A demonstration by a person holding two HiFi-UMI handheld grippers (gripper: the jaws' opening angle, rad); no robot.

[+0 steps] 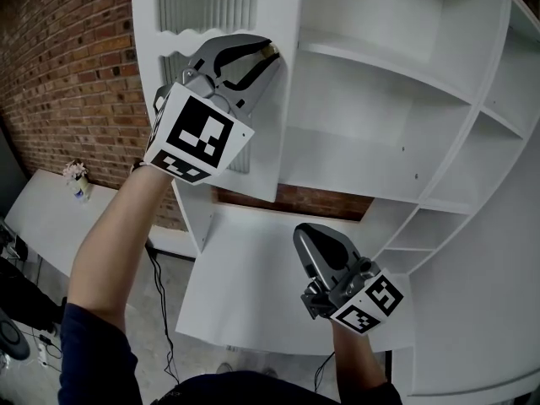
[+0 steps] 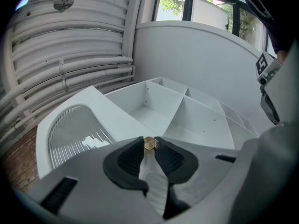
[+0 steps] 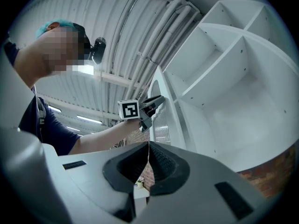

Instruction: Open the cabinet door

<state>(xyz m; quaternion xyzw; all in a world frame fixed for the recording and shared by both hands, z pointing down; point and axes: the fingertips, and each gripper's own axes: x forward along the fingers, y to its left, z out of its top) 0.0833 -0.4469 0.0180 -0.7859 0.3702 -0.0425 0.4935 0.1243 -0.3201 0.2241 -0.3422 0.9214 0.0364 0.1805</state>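
The white cabinet door (image 1: 272,142) has a ribbed glass panel (image 1: 209,0) and a small brass knob (image 1: 270,50). It stands swung out from the cabinet, whose bare shelves (image 1: 380,74) show to the right of it. My left gripper (image 1: 267,56) is raised to the door's edge and is shut on the knob. In the left gripper view the knob (image 2: 149,143) sits pinched between the fingertips of that gripper (image 2: 149,147), with the door (image 2: 74,132) stretching off to the left. My right gripper (image 1: 307,240) hangs lower, apart from the door, shut and empty (image 3: 148,146).
A white counter (image 1: 253,294) juts out below the shelves, under my right gripper. A red brick wall (image 1: 67,74) runs behind at left. A low white table (image 1: 42,218) there carries a small flower pot (image 1: 78,180). Cables (image 1: 160,302) lie on the floor.
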